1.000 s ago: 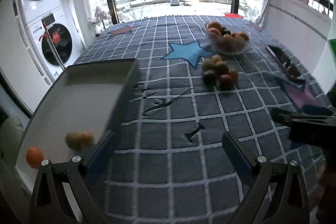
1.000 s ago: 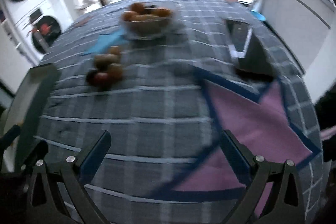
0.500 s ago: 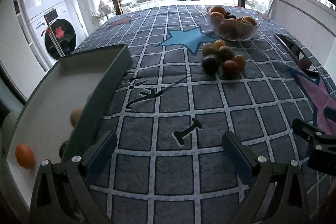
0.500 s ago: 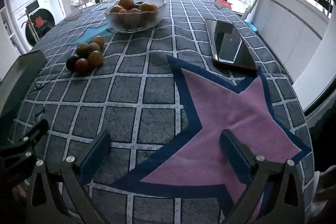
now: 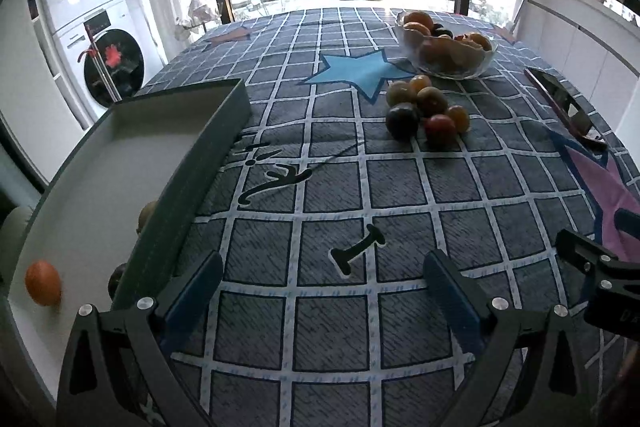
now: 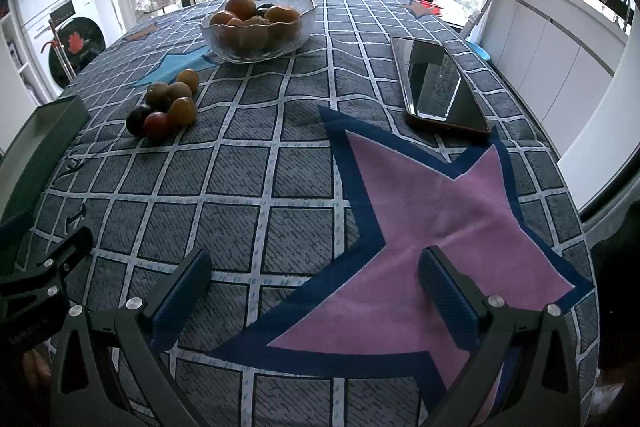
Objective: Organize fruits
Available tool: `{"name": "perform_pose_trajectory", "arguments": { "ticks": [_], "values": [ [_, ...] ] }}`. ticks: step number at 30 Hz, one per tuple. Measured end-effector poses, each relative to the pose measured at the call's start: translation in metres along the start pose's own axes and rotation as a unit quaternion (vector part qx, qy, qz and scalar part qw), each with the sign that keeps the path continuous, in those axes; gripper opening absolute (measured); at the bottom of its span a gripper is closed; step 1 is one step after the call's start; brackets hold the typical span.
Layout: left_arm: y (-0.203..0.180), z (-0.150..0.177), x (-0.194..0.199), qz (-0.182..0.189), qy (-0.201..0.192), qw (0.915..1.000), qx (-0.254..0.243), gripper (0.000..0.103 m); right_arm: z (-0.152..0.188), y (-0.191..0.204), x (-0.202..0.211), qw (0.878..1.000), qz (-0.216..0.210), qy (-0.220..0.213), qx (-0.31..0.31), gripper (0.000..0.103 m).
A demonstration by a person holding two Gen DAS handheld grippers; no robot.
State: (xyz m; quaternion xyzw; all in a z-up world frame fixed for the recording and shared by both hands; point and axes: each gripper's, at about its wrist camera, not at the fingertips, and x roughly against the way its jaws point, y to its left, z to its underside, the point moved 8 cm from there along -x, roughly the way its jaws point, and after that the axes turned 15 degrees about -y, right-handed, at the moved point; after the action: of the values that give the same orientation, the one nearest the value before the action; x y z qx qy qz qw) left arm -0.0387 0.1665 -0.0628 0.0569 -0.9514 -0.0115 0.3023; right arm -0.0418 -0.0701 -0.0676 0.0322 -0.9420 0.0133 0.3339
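Note:
A heap of several small fruits [image 5: 426, 107] [image 6: 166, 105] lies on the checked tablecloth, just in front of a glass bowl [image 5: 448, 47] [image 6: 256, 27] filled with more fruit. At the left stands a dark green box [image 5: 120, 163] with a white inside; an orange fruit [image 5: 43, 283] sits in its near corner, and two darker fruits [image 5: 146, 213] show behind its wall. My left gripper [image 5: 320, 291] hovers open over the cloth near the table's front, nothing between its fingers. My right gripper [image 6: 316, 287] is also open and empty above the pink star.
A phone [image 6: 438, 87] [image 5: 564, 103] lies face up on the right side of the table. Stacked washing machines [image 5: 88, 39] stand beyond the left edge, white cabinets [image 6: 560, 59] along the right. Windows are behind the far edge.
Both views have steadied and shifted rightward over the table. The left gripper has moved away from the green box, whose fruits have slipped behind its wall. Both grippers stay open.

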Motion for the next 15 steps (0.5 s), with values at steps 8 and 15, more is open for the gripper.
{"name": "perform_pose_trajectory", "arguments": {
  "ticks": [8,15],
  "values": [
    [-0.0019,-0.0003,0.0033,-0.014,-0.009,0.9998,-0.013,0.101,0.0,-0.0004,0.0001,1.0,0.0,0.0,0.0,0.103],
    [-0.0021,-0.0002,0.0043,-0.016,-0.011,0.9997,-0.015,0.101,-0.0001,-0.0009,0.0004,1.0,0.0,0.0,0.0,0.103]
  ]
}}
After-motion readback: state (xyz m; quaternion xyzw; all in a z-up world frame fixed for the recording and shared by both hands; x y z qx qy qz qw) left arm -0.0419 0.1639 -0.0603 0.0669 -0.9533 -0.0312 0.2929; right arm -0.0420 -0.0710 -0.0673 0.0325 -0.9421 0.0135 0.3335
